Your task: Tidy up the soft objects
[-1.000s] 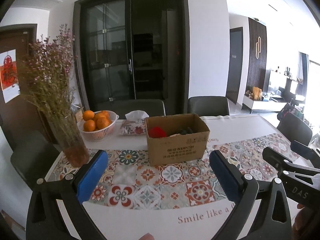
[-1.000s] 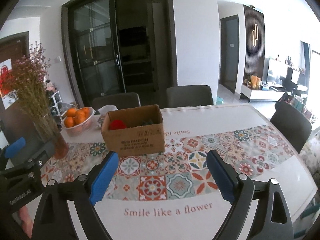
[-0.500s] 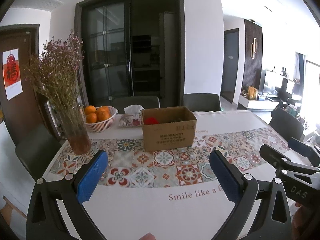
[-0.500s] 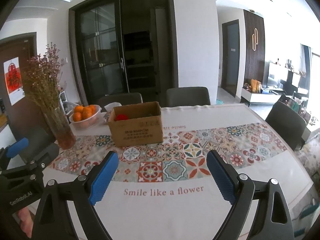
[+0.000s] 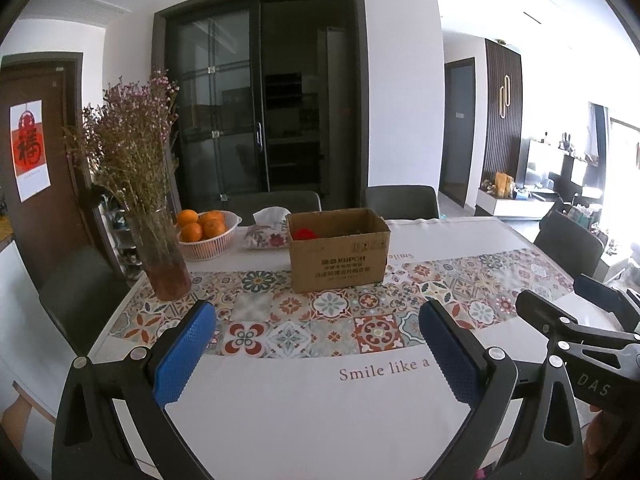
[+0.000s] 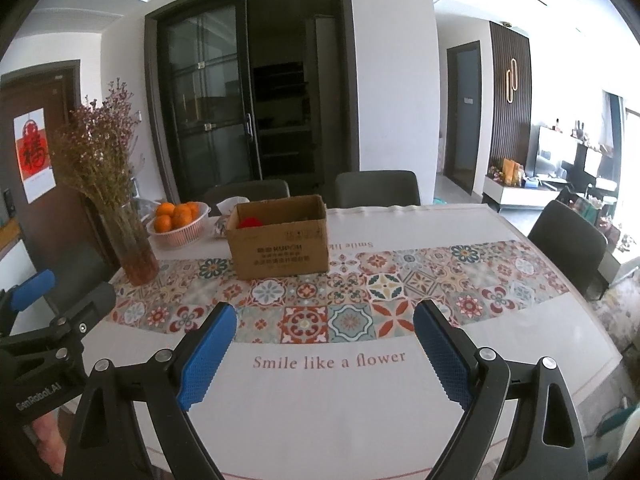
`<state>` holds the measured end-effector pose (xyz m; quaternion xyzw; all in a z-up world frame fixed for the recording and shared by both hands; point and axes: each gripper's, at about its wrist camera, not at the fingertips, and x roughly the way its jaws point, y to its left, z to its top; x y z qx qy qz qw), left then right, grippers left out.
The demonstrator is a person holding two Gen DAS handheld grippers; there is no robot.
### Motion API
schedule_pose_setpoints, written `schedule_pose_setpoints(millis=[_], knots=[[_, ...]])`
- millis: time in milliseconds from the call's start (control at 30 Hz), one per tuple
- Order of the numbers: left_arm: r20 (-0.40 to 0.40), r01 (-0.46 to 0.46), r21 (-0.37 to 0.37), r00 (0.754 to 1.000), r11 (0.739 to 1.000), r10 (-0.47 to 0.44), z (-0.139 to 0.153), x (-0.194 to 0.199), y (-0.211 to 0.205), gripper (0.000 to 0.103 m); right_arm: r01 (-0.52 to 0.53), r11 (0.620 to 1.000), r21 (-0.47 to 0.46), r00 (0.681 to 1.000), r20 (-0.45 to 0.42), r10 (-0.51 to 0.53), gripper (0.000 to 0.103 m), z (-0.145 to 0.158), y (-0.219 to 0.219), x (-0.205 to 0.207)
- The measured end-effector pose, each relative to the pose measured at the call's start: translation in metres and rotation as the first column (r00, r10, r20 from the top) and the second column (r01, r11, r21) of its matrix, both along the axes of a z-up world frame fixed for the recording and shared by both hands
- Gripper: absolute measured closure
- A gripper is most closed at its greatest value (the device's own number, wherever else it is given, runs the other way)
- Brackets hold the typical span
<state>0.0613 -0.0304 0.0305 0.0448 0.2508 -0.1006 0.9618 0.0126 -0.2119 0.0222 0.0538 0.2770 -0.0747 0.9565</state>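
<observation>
An open cardboard box (image 5: 339,256) (image 6: 280,240) stands on the patterned table runner, well beyond both grippers. A red soft object (image 5: 303,234) (image 6: 250,222) shows inside at its left; the remaining contents are hidden by the box walls. My left gripper (image 5: 318,346) hangs open over the near white part of the tablecloth with nothing between its blue pads. My right gripper (image 6: 325,350) is likewise open and empty, over the words "Smile like a flower". Each gripper shows at the edge of the other's view.
A glass vase of dried flowers (image 5: 160,256) (image 6: 130,248) stands at the table's left. Behind it are a white basket of oranges (image 5: 204,234) (image 6: 178,222) and a floral tissue pack (image 5: 266,234). Dark chairs (image 5: 402,202) (image 6: 568,240) line the far and right sides.
Both grippers have drawn back from the box toward the table's near edge. The box now looks smaller and farther away, and more white cloth shows. The jaws stayed open.
</observation>
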Motion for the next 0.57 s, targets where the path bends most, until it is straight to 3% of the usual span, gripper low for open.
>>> schedule_pose_setpoints(millis=[567], knots=[[0.009,0.021,-0.013,1.000,1.000,-0.021,0.001,-0.015,0.009,0.000,0.011,1.000,-0.012,1.000,0.008,-0.010,0.011,0.005,0.008,-0.014]])
